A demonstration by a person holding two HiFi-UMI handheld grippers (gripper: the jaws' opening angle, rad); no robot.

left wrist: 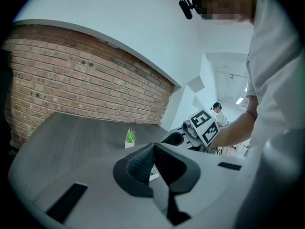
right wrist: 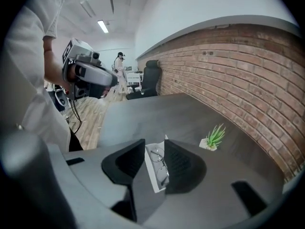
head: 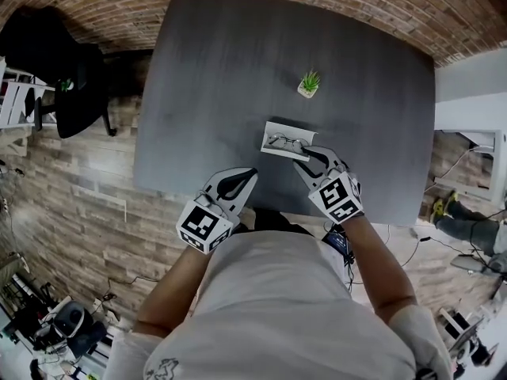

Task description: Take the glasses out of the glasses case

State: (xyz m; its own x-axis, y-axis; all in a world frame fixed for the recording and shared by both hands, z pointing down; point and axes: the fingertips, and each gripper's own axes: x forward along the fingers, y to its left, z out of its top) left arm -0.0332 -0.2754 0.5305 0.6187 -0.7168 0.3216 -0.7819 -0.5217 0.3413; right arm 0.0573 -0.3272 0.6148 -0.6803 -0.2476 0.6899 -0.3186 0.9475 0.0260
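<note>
- Black pads (right wrist: 183,162) of the right claw (right wrist: 155,148) stand moderately apart with nothing pressed between them. The open white case (head: 277,128) and the glasses (right wrist: 160,162) lying in it show in the gap just beyond the tips.
- Left claw (left wrist: 153,146) has its jaws closed together on nothing. It hangs over the near edge of the table (head: 214,77), apart from the case.
- Thin wire-framed glasses lie flat in the case, which sits on the table just ahead of the right claw. A small potted plant (head: 309,84) stands further back.
- Handling, as I judge it: the glasses look very light and easily bent, with lenses that will scratch or smudge, so a gentle squeeze is enough.
- Best hold is probably the bridge or the frame by a hinge, never across a lens. A folded arm would likely flex and slip.
- Light and shallow, the case may slide or lift with the glasses. The left claw could press on its rim to keep it down.
</note>
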